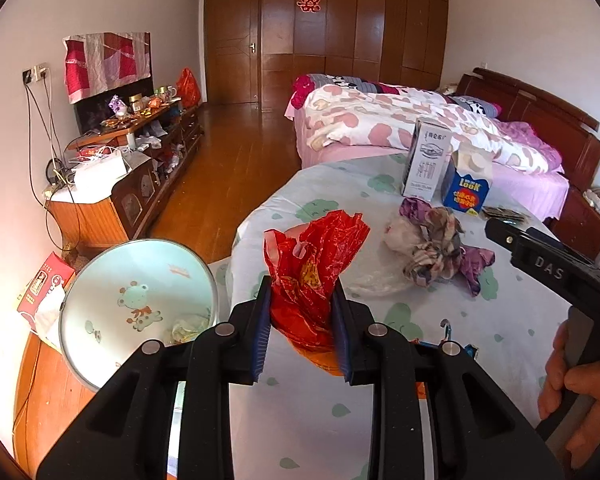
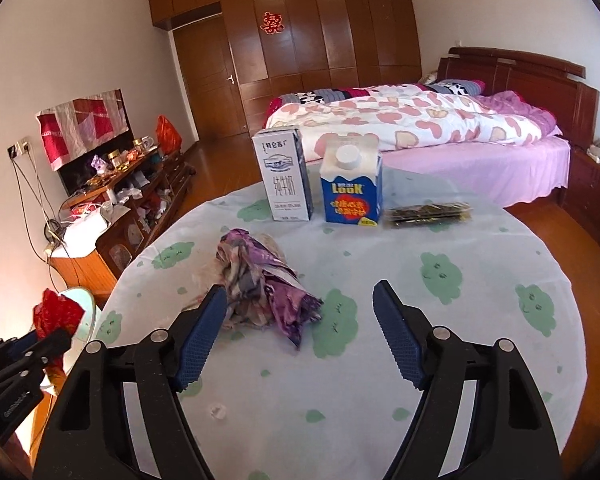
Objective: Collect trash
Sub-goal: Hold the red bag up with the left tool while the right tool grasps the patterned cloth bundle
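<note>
Left gripper (image 1: pixel 302 312) has the red plastic bag (image 1: pixel 314 272) pinched tight, with the bin right beside it.

So the bag's scrunched up between both blue pads and held clear of the table (image 1: pixel 440 344), which makes sense since the pale blue bin (image 1: pixel 112 300) sits just off the table edge to the left with some trash already in it, so I'd guess it's headed there. The right gripper (image 2: pixel 300 332) has its jaws apart with nothing clamped, hovering at the crumpled purple wrapper wad (image 2: pixel 264 284), which lies by its left pad; probably lining up the next grab. The milk carton (image 2: pixel 282 174), the blue Look carton (image 2: pixel 352 186) and a dark flat packet (image 2: pixel 428 214) stand further back, untouched.
</note>
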Tool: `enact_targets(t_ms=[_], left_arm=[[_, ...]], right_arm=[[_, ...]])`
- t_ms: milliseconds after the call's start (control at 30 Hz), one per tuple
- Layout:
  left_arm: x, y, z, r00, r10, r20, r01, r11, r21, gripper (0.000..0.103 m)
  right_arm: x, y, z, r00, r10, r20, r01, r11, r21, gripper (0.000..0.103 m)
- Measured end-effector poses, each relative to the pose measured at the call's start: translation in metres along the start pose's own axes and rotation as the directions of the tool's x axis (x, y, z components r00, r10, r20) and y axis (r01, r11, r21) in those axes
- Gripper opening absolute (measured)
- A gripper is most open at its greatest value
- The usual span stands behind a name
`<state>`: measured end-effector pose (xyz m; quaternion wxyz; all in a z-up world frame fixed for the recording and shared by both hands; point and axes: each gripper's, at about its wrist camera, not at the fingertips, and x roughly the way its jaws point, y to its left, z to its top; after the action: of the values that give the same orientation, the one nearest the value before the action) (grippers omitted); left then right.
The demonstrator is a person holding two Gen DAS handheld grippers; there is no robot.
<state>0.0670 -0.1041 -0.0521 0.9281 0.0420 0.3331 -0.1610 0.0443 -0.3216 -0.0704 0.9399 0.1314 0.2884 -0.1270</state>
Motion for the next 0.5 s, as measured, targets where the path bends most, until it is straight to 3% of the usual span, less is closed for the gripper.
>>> enact_targets(t_ms=[267, 367, 433, 500], left_arm=[[0.005, 0.015, 0.002, 1.0, 0.021, -0.007, -0.021, 1.0, -0.017, 0.027], [0.006, 0.019, 0.001, 1.0, 0.019, -0.01, -0.019, 0.999, -0.028, 0.028], [0.005, 0.022, -0.001, 1.0, 0.018, -0.009, -0.018, 0.999, -0.033, 0.028], [0.004, 0.023, -0.001, 1.0, 0.017, -0.006, -0.017, 0.999, -0.035, 0.028]], right_arm=[[0.057, 0.032, 0.014, 0.995, -0.036, -0.093, 0.03, 0.998, -0.059, 0.066], [0.072, 0.035, 0.013, 0.99, -0.017, -0.141, 0.008, 0.998, -0.062, 0.047], [0.072, 0.035, 0.012, 0.989, 0.003, -0.149, -0.013, 0.997, -0.072, 0.028], [0.067, 0.032, 0.01, 0.991, 0.021, -0.135, -0.03, 0.997, -0.07, 0.022]])
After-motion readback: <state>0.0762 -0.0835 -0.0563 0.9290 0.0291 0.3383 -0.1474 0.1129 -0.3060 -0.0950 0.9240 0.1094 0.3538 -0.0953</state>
